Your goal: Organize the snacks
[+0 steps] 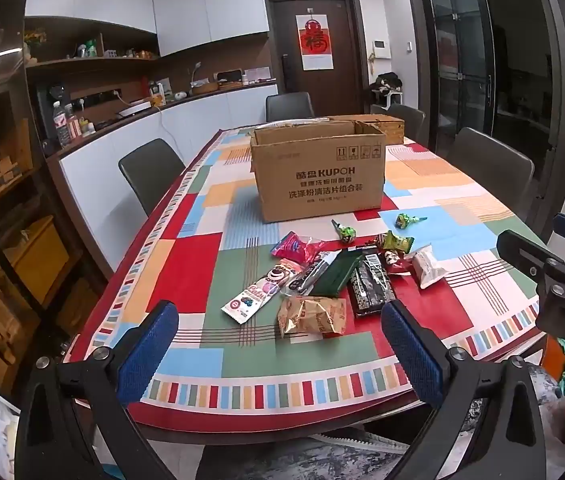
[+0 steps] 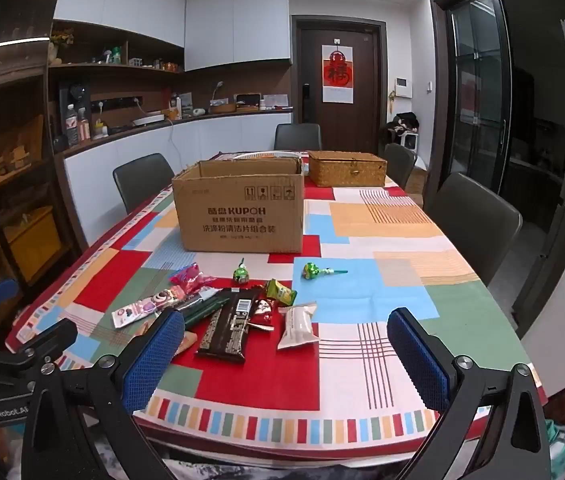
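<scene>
"KUPOH" marks the cardboard box; left tool and right tool gape, empty.

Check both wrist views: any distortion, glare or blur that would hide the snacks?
Left wrist view: strong fisheye bending, dark corners, table edge curved; snacks sharp and evenly lit. Right wrist view: same bending; box print slightly soft, snacks clear, though one blue finger covers a few. Glare only as a streak on the left cabinet.

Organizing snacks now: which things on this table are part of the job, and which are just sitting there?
Job:
snack pile
two lollipops
cardboard box

Just there:
wicker basket
chairs
counter clutter
</scene>
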`<state>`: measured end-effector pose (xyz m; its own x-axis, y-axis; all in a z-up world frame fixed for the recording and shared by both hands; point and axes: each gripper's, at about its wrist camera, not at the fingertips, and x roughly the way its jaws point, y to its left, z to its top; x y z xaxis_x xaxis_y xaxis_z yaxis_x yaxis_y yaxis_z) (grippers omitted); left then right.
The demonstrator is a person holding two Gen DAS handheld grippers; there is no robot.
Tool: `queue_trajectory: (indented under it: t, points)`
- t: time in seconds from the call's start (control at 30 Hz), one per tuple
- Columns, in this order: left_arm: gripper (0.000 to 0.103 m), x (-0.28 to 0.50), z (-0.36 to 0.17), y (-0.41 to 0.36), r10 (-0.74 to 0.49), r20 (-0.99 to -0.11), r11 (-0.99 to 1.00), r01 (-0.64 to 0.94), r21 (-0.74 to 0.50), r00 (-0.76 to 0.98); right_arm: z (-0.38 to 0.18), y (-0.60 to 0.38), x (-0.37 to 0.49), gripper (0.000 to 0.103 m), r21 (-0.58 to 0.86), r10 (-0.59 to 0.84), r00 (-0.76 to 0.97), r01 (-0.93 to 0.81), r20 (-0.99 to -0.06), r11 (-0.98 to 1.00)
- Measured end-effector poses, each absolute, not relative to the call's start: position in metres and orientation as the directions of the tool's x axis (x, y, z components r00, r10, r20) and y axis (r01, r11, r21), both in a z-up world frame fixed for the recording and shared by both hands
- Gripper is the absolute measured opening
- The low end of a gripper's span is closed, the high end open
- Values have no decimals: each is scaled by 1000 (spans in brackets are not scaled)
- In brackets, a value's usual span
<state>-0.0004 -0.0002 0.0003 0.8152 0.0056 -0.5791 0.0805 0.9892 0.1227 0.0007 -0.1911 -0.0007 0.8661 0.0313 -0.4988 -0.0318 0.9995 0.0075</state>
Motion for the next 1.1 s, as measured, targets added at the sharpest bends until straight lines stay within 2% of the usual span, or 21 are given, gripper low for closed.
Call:
queue_trajectory:
  t: [1.1]
  points:
    - [103, -6, 6, -3, 7, -575, 989, 79, 126, 818, -3, -195, 1, 102, 18, 39, 860, -34, -509, 999]
